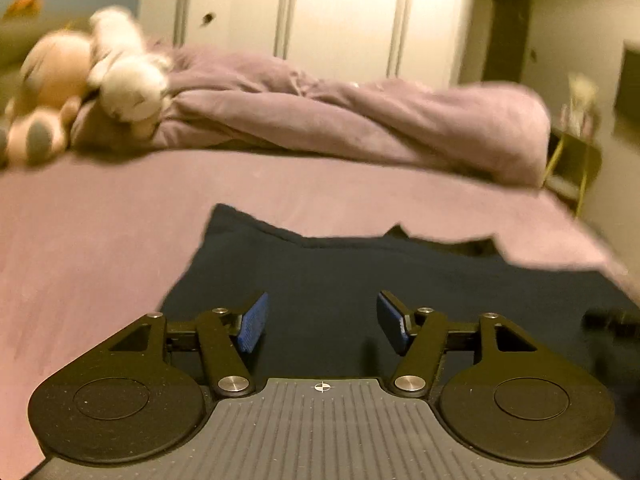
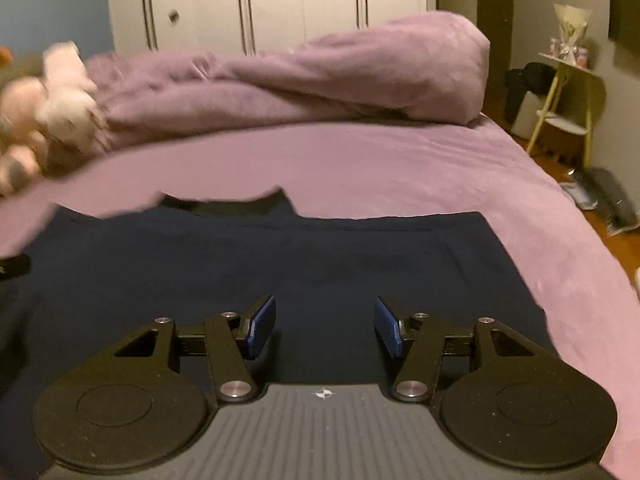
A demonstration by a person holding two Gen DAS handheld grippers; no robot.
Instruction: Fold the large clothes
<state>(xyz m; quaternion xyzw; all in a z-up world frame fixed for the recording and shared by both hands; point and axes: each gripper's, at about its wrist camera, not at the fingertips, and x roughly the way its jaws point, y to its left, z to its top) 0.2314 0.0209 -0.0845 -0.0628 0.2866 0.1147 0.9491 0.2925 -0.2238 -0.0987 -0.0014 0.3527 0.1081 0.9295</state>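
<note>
A bed point(image 2: 400, 168) in a mauve sheet fills mid-frame. A dark navy garment point(image 2: 280, 264) lies flat at lower centre. A bunched purple duvet point(image 2: 320, 76) lies along the top, plush toys point(image 1: 100, 80) at upper left.

Dim yellowish room light is glaring off the white wardrobe point(image 1: 340, 20), while motion blur is smearing the stuffed toys point(image 1: 92, 80) and fisheye edges are bending.

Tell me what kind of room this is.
Most likely a bedroom: a bed with a bunched purple duvet, stuffed toys at its far end, and white wardrobe doors behind.
</note>
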